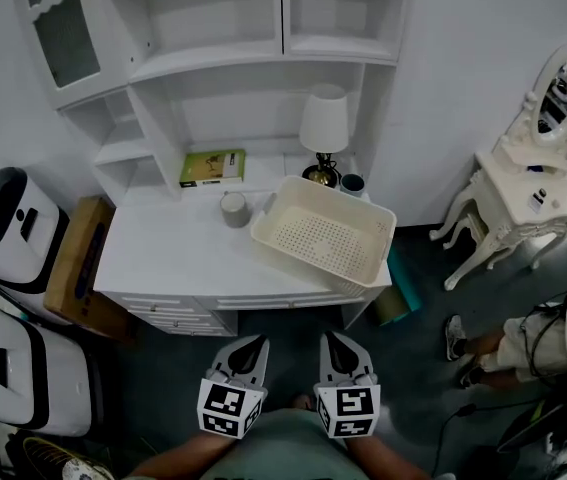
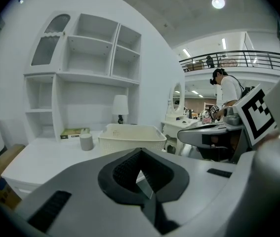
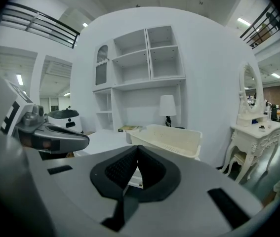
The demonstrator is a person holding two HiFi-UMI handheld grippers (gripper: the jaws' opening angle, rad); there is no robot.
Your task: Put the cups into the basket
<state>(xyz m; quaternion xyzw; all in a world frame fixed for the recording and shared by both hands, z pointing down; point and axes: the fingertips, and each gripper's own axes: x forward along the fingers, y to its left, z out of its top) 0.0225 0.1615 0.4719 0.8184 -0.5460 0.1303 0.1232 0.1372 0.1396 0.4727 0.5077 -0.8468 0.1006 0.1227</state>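
- The left gripper (image 1: 256,344) and right gripper (image 1: 331,340) hang side by side short of the desk (image 1: 163,258), each with jaws pressed together on nothing, so no pick has begun.
- The grey cup (image 1: 234,209) stands upright ahead of the left gripper, well apart from it and just beside the basket (image 1: 323,238), which makes for a short carry.
- The basket sits ahead of the right gripper, mouth up for cups.
- What looks like a dark cup (image 1: 352,183) stands beyond it, by the lamp (image 1: 324,123).
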